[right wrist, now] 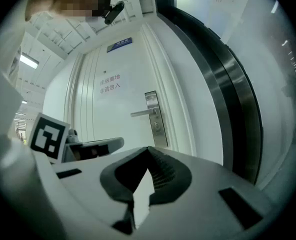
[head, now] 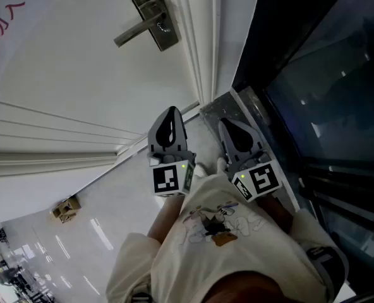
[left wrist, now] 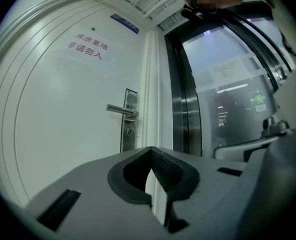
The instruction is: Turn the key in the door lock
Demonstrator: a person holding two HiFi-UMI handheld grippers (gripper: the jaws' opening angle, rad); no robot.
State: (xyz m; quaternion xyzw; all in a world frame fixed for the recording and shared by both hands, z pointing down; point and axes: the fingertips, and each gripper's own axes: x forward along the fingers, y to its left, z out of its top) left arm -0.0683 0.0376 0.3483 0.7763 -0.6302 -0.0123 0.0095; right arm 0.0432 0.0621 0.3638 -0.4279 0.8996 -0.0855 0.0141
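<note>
The white door (head: 79, 74) carries a steel lock plate (head: 150, 11) with a lever handle (head: 136, 30). In the left gripper view the lock plate (left wrist: 130, 120) and the keyhole spot (left wrist: 130, 131) under the handle (left wrist: 121, 109) are far ahead. Whether a key sits in it is too small to tell. My left gripper (head: 172, 111) and right gripper (head: 228, 122) hang side by side, low and well short of the lock. The left gripper (left wrist: 150, 150) is shut and empty. The right gripper (right wrist: 148, 149), also shut and empty, faces the lock plate (right wrist: 155, 119).
Right of the door stand the white door frame (head: 203, 36) and a dark metal-framed glass panel (head: 326, 93). A red-lettered sign (left wrist: 89, 48) is on the door. A small cardboard box (head: 66, 208) lies on the floor at the left. The person's pale shirt (head: 225, 245) fills the bottom.
</note>
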